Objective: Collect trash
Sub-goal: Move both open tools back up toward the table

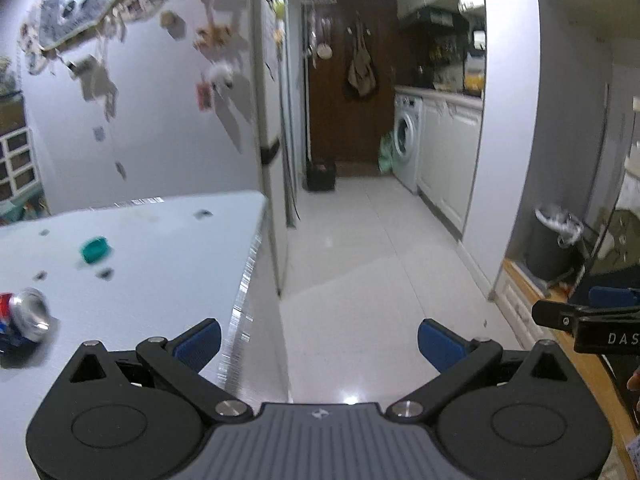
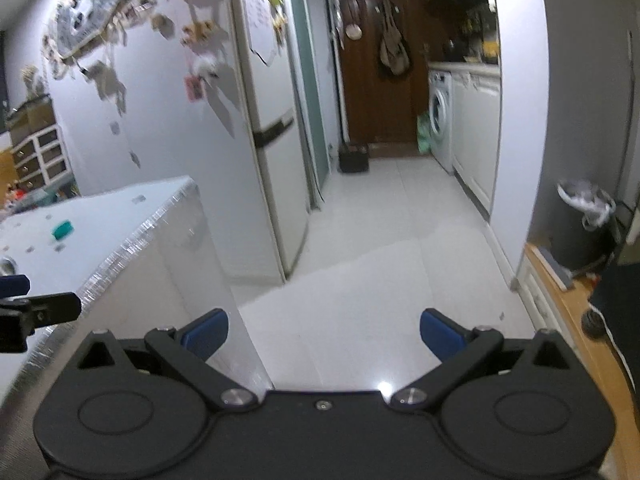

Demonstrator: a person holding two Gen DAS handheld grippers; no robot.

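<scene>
The left gripper (image 1: 318, 346) fills the lower edge of the left wrist view: a ribbed grey housing, matte black linkage arms with bright metal pivot pins, and two blue textured pads (image 1: 200, 342) at the tips. Its jaws stand wide apart and hold nothing. The unit is held level, above the right-hand edge of a white table (image 1: 160, 248) with a smooth top and a glinting, striated edge band.

The right gripper (image 2: 324, 332) has the same black linkage and blue pads, with a flat black housing. Its jaws are likewise spread wide and empty. It is held level over pale glossy floor tiles (image 2: 360, 240), just to the right of the table corner. Each gripper's tip is visible at the margin of the other's view, side by side and apart.

Trash items lie on the tabletop. A crushed aluminium can (image 1: 28, 316), silver with red and blue print, lies on its side near the left margin. A teal round cap (image 1: 95, 249) sits farther back. Several small dark scraps (image 1: 106, 274) are scattered around it; their material cannot be told through the blur.

A dark cylindrical bin (image 2: 582, 228) with a crumpled white liner stands on the floor at right, well apart from the table.
</scene>
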